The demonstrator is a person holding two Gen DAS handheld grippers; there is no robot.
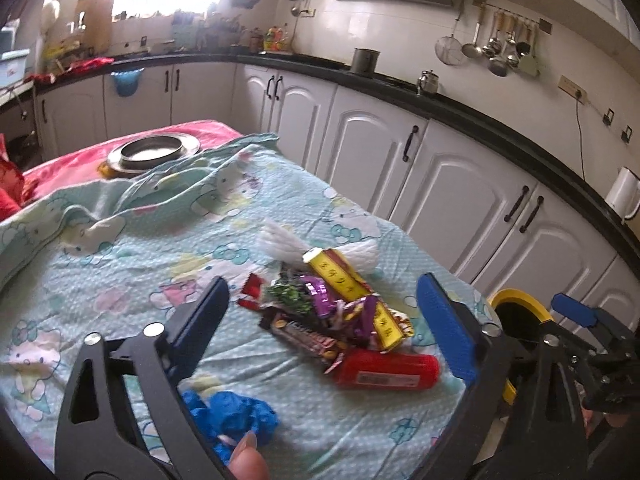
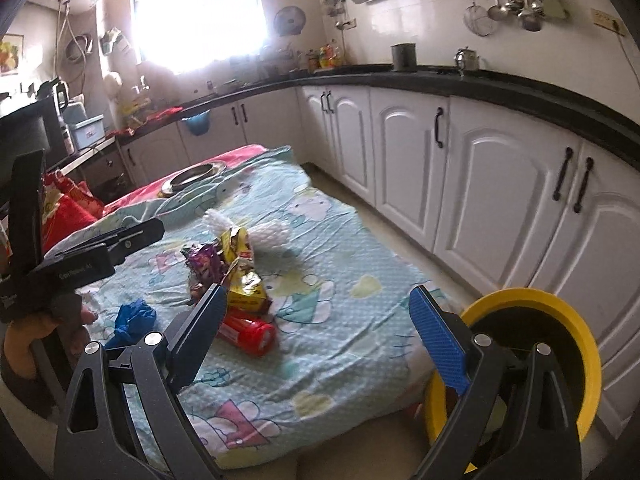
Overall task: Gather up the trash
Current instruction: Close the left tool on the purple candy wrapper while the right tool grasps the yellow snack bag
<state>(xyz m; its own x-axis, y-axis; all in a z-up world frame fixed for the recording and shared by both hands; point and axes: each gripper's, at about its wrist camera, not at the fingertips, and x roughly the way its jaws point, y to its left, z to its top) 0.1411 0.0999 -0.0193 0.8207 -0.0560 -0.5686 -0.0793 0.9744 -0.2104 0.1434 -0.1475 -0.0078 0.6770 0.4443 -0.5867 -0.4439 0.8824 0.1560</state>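
With both jaws wide and empty, the left gripper (image 1: 320, 320) nears the wrapper pile (image 1: 340, 308); the right gripper (image 2: 320, 324) waits by the yellow-rimmed bin (image 2: 560, 320); next, close on a wrapper.

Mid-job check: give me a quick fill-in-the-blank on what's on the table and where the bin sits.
1. The wrapper pile lies on a ____-coloured cartoon cloth.
2. The can lying on its side by the wrappers is ____.
3. The bin beside the table has a ____ rim.
4. The crumpled glove is ____.

Missing words: teal; red; yellow; blue
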